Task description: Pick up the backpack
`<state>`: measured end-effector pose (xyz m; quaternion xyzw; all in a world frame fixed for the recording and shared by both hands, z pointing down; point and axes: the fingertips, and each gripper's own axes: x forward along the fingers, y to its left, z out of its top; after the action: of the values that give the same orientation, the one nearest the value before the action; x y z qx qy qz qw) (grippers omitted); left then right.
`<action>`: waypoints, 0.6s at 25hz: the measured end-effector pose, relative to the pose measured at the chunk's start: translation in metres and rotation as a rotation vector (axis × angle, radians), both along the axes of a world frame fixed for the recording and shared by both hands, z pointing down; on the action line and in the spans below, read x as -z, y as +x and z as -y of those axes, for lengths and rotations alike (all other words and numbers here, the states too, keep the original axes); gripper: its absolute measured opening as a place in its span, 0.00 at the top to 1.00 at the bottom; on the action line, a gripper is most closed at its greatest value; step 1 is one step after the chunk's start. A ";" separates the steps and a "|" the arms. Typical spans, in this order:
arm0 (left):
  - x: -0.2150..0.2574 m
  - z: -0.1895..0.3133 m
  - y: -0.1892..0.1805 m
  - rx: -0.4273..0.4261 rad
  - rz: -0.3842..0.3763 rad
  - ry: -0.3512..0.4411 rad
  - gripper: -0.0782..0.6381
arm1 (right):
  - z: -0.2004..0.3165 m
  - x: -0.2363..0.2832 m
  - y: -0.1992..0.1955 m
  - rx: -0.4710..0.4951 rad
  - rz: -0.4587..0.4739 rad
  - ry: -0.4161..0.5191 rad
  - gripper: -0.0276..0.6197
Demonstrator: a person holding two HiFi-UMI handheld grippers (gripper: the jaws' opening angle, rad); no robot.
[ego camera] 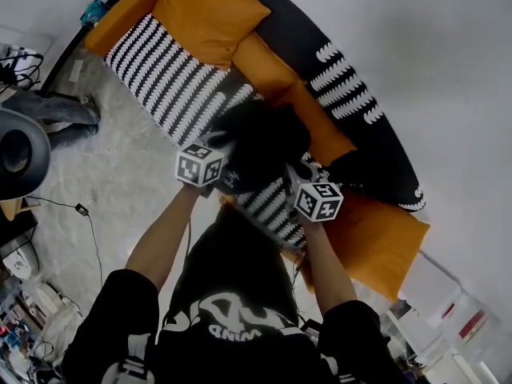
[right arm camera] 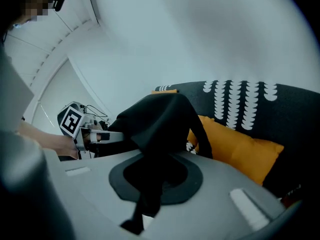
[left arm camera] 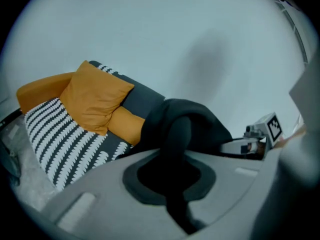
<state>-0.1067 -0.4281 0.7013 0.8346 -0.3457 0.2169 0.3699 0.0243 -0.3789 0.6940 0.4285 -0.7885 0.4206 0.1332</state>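
Note:
A black backpack [ego camera: 260, 142] hangs just above the sofa seat, held between my two grippers. The left gripper [ego camera: 218, 174] is shut on a black strap on the bag's left side, and the right gripper [ego camera: 302, 184] is shut on a strap on its right side. In the left gripper view the backpack [left arm camera: 187, 121] bulges just past the jaws, and its strap [left arm camera: 176, 149] runs down through the shut left gripper [left arm camera: 172, 159]. In the right gripper view the backpack [right arm camera: 157, 116] rises the same way out of the shut right gripper [right arm camera: 152, 171].
The sofa [ego camera: 172, 82] has a black-and-white patterned seat and orange cushions [ego camera: 210, 10], with another orange cushion [ego camera: 376, 238] at the right. A round dark fan [ego camera: 20, 154], cables and clutter lie on the floor at the left. A white wall stands behind the sofa.

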 end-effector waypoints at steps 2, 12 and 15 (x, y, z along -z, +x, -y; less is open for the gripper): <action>0.015 -0.003 -0.003 0.023 -0.007 0.005 0.87 | -0.006 0.012 -0.001 -0.003 -0.003 -0.004 0.94; 0.101 -0.031 -0.002 0.089 -0.063 0.070 0.87 | -0.023 0.094 0.007 -0.003 -0.014 0.098 0.94; 0.140 -0.043 0.002 0.092 -0.102 0.109 0.87 | -0.027 0.135 0.013 0.010 -0.007 0.143 0.94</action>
<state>-0.1044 -0.3855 0.5614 0.8468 -0.3756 0.1375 0.3506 0.0370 -0.3517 0.5587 0.4345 -0.8182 0.3609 0.1072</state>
